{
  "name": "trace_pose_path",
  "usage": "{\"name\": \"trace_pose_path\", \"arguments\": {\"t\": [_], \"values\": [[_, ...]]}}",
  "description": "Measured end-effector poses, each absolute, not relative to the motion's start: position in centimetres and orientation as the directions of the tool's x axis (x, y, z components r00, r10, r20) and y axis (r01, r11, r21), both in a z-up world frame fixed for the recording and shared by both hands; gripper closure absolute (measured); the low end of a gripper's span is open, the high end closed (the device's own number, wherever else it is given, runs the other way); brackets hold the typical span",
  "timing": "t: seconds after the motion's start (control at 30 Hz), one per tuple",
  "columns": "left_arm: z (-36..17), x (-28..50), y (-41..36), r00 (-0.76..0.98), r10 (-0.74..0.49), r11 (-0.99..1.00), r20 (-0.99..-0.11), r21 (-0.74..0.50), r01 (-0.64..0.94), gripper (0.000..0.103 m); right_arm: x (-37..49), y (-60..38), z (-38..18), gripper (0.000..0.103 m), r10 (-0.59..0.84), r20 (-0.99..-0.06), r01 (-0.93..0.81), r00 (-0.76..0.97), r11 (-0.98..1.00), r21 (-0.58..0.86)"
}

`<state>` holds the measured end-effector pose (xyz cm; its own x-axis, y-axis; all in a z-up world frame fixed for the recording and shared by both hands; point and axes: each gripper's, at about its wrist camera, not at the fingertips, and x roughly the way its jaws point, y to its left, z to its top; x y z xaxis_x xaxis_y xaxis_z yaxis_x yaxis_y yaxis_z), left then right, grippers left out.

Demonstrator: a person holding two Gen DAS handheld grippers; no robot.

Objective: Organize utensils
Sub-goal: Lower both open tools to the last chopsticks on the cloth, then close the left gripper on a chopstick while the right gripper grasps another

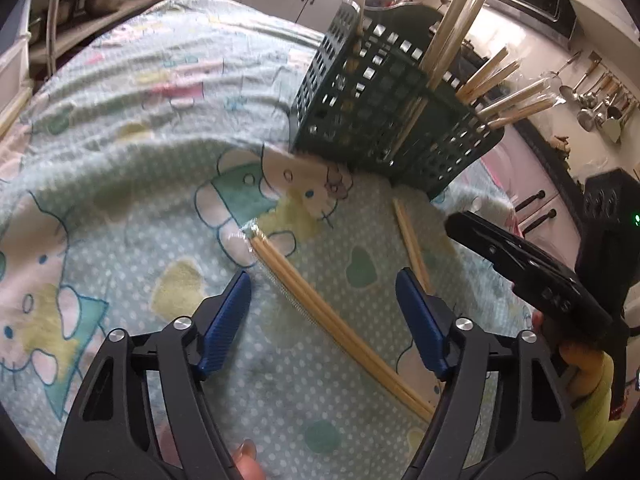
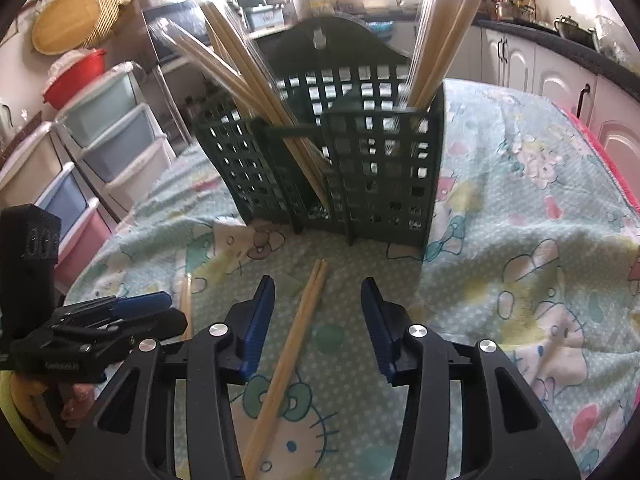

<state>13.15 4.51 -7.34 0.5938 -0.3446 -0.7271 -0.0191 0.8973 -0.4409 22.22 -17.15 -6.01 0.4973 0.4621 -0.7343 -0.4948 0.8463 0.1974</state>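
Two tools (image 1: 324, 320) (image 2: 318, 328), two chopstick pairs (image 1: 320, 304) (image 2: 288, 356), one basket (image 2: 340, 168)

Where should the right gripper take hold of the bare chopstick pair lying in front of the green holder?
Grip the chopstick pair mid-length, from above, right gripper pads across both sticks. They lie flat and touching on the cloth, already between the open jaws, so squeezing them sideways should keep them together.

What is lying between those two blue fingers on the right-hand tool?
A bare pair of wooden chopsticks lies on the cartoon cloth between the open right gripper fingers, untouched, pointing toward the green basket; the right wrist view shows it.
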Motion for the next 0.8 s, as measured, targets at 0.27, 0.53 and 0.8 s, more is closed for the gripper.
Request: {"name": "trace_pose_path", "arguments": {"t": [0.27,0.53,0.8], "values": [[-7.7,15.2,4.0,0.58,-0.311,0.915,-0.753,-0.402,-0.031,0.042,24.0,-15.5,-7.6,0.062,0.446,-0.779,-0.509,0.44,0.839,0.193],[-7.7,16.8,4.1,0.574,-0.248,0.942,-0.781,-0.331,-0.044,0.058,25.7,-14.3,-8.8,0.072,0.413,-0.818,-0.499,0.4,0.847,0.184],[-7.7,17.9,3.4,0.588,-0.19,0.961,-0.787,-0.271,-0.053,0.065,25.3,-13.7,-8.9,0.091,0.374,-0.814,-0.503,0.444,0.856,0.119]]}}
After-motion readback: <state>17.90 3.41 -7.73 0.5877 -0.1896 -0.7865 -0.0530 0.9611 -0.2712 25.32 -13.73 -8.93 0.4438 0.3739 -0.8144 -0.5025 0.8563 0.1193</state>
